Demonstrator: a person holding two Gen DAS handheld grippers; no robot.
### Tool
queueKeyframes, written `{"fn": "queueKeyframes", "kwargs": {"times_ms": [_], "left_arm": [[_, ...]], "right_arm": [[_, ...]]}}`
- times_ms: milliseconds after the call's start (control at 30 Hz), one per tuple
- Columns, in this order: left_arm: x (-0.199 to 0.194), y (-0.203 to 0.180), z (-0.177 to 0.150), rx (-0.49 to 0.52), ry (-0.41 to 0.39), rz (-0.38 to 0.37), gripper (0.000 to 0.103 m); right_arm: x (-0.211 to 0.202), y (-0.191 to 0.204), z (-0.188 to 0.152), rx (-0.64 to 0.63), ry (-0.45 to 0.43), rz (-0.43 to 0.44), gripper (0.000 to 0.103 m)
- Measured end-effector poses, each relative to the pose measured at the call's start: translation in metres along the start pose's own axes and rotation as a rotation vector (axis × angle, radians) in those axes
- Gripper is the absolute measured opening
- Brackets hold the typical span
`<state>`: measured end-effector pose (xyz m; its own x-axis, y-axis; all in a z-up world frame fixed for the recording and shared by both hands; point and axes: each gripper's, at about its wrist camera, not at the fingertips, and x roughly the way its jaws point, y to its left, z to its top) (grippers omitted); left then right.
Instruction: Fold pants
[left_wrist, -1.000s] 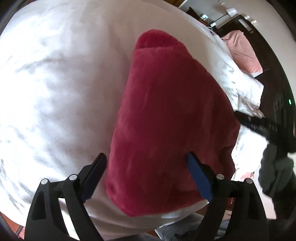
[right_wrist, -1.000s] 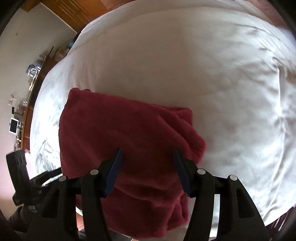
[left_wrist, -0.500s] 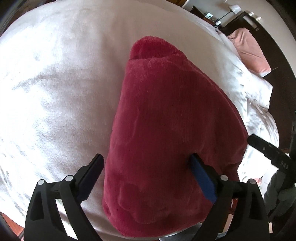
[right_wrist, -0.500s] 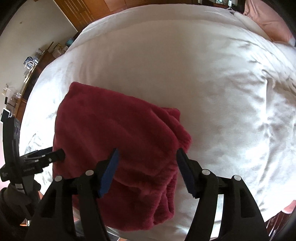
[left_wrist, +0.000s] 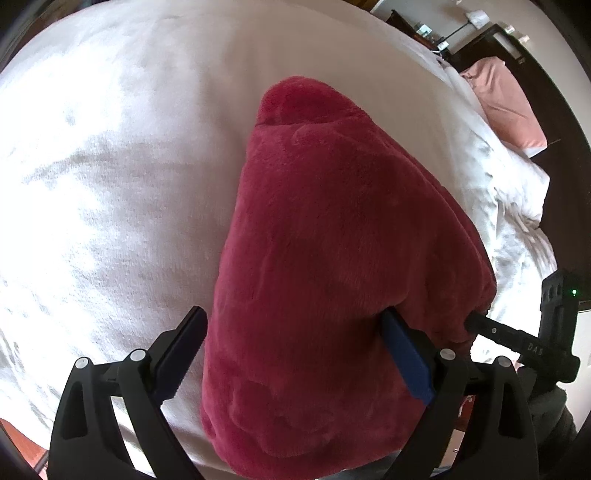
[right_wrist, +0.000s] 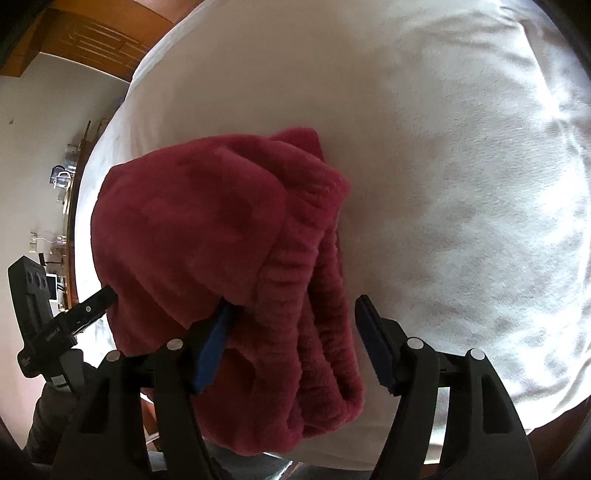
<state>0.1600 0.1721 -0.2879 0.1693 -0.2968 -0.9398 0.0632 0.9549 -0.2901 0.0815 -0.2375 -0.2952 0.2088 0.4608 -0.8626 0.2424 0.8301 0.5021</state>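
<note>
Nearby, pink pillow (left_wrist: 506, 107) beyond folded pants (left_wrist: 332, 258).

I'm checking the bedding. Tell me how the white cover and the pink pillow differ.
The white cover is wide and fills most of the left wrist view; the pink pillow is a small shape at the far upper right. The white cover carries the red pants; nothing rests on the pink pillow. Both are soft bedding on the same bed.
</note>
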Motion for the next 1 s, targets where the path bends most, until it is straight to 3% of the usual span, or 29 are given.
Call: {"fn": "queueKeyframes", "kwargs": {"times_ms": [300,567,733,767,833,1000], "left_arm": [[0.010,-0.008,0.004,0.031,0.013,0.010,0.096],[0.019,-0.004,0.002,0.031,0.014,-0.012,0.098],[0.030,0.001,0.004,0.009,0.031,-0.073,0.098],[0.033,0.003,0.005,-0.006,0.037,-0.092,0.098],[0.036,0.007,0.006,-0.030,0.045,-0.122,0.098],[0.036,0.009,0.007,-0.056,0.053,-0.210,0.096]], "right_arm": [[0.022,-0.012,0.008,0.045,0.008,0.004,0.074],[0.056,-0.030,0.015,0.149,0.077,0.129,0.076],[0.068,-0.036,0.019,0.161,0.101,0.183,0.078],[0.069,-0.035,0.018,0.158,0.103,0.188,0.076],[0.070,-0.039,0.019,0.159,0.113,0.239,0.062],[0.066,-0.034,0.022,0.144,0.124,0.262,0.050]]}}
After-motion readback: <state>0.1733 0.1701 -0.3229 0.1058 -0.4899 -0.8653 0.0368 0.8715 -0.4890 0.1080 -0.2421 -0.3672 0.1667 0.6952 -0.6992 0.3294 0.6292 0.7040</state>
